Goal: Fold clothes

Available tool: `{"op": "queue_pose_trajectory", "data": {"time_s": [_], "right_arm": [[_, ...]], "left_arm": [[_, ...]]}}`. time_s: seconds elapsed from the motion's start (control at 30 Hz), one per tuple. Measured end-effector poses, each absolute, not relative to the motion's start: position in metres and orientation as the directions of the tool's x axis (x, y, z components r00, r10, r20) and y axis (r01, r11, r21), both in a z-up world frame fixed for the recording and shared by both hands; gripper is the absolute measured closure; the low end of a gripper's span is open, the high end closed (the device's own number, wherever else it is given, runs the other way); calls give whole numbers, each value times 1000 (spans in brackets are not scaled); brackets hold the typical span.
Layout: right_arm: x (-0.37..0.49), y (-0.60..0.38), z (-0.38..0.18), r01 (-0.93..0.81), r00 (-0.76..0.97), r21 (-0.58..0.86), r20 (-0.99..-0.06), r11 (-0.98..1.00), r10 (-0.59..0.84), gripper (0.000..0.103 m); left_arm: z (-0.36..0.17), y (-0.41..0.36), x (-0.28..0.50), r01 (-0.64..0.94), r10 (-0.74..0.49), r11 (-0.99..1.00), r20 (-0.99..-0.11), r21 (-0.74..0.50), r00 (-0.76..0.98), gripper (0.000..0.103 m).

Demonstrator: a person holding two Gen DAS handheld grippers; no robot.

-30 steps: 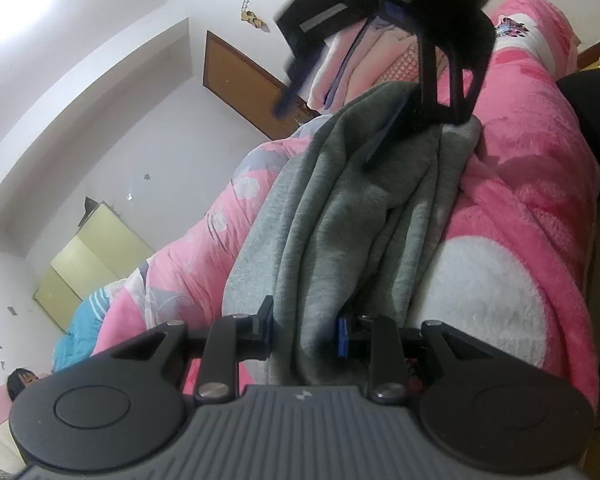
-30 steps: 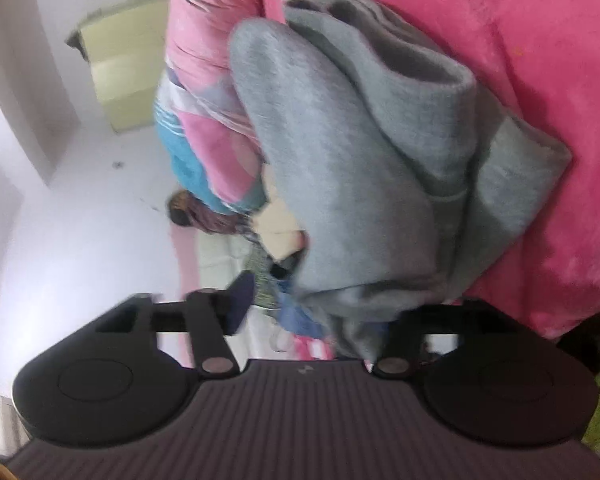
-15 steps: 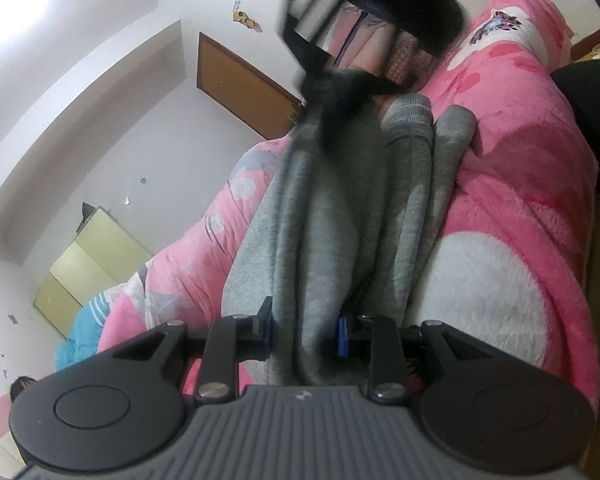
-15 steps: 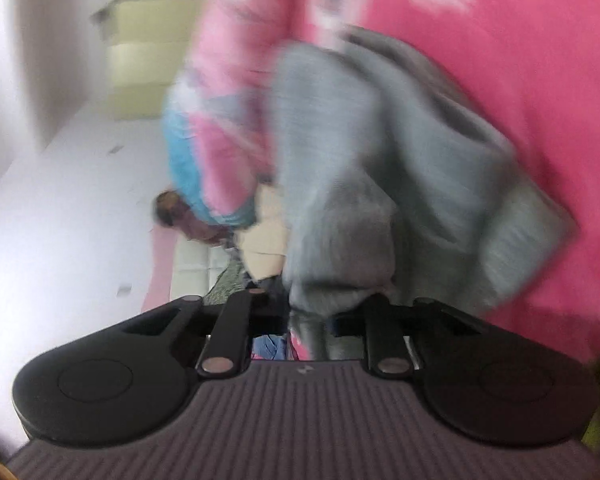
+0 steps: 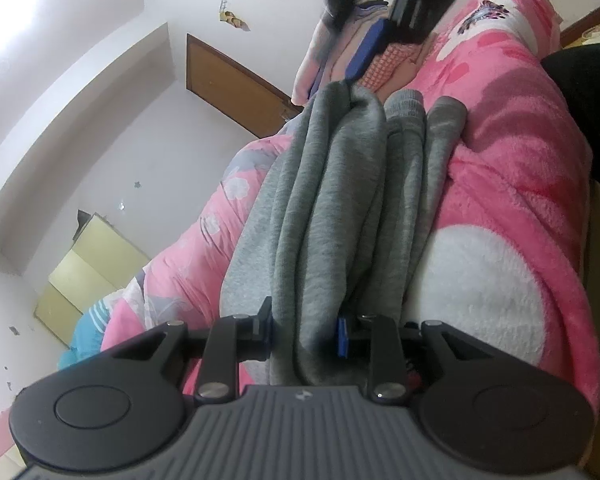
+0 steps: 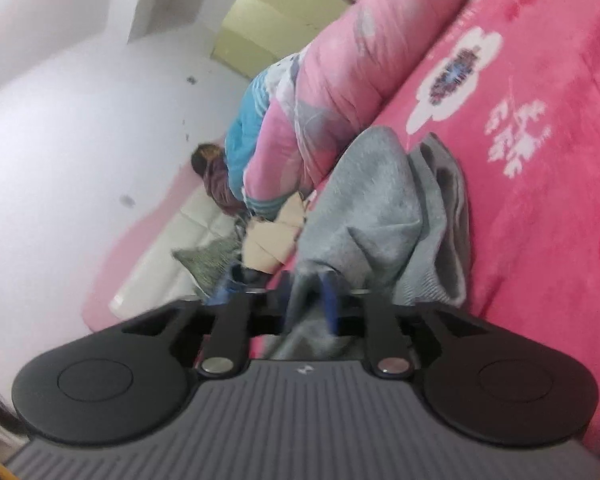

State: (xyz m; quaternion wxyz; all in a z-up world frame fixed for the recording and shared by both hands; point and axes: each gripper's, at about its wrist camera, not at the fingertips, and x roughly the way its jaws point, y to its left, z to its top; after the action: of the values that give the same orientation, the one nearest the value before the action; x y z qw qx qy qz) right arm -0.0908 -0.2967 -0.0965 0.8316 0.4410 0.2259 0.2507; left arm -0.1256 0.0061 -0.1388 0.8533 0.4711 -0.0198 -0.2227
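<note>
Left wrist view shows, nearest the lens, the left gripper (image 5: 304,330) with its fingers closed narrowly on a thick bunch of the grey garment (image 5: 332,208), the cloth squeezed between the two blue pads. From there the garment runs away in long bunched folds over the pink blanket (image 5: 532,168) on the bed, its ribbed cuffs lying side by side at the far end. A large white patch of the blanket's pattern sits just beside the folds. Above the far end of the garment hangs the right gripper (image 5: 356,56), blurred, one blue pad reaching down to the raised grey peak. Beyond it are a brown door (image 5: 228,80) and white walls, and a pale yellow cabinet (image 5: 88,280) stands near the bed's far side.

Right wrist view shows the right gripper (image 6: 308,300) close up and blurred; its fingers are opening, with a fold of the grey garment (image 6: 372,216) between them, and whether the pads press on it I cannot tell. The garment lies bunched on the pink blanket (image 6: 540,208), next to a rolled pink quilt (image 6: 340,92) with blue at its end. Farther off are loose clothes and a white wall.
</note>
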Motion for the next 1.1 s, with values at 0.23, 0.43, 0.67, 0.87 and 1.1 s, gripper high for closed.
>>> {"op": "queue_pose_trajectory", "data": {"time_s": [0.23, 0.43, 0.67, 0.87, 1.1], "right_arm": [[-89, -284, -47, -342, 779, 571, -273, 747, 565, 56], [-90, -219, -30, -604, 724, -61, -458, 795, 515, 48], [-81, -168, -52, -657, 749, -540, -542, 526, 380, 50], [-113, -157, -37, -548, 830, -720, -405, 425, 384, 81], [-158, -162, -142, -237, 938, -967, -204, 92, 279, 75]], "left_arm": [[-140, 8, -126, 367, -405, 444, -182, 817, 896, 74], [-139, 10, -124, 376, -416, 421, -193, 825, 889, 74], [-139, 12, -120, 383, -425, 397, -203, 834, 882, 74], [-138, 10, -119, 368, -413, 420, -187, 830, 892, 74], [-140, 8, -119, 380, -417, 414, -199, 828, 887, 74]]}}
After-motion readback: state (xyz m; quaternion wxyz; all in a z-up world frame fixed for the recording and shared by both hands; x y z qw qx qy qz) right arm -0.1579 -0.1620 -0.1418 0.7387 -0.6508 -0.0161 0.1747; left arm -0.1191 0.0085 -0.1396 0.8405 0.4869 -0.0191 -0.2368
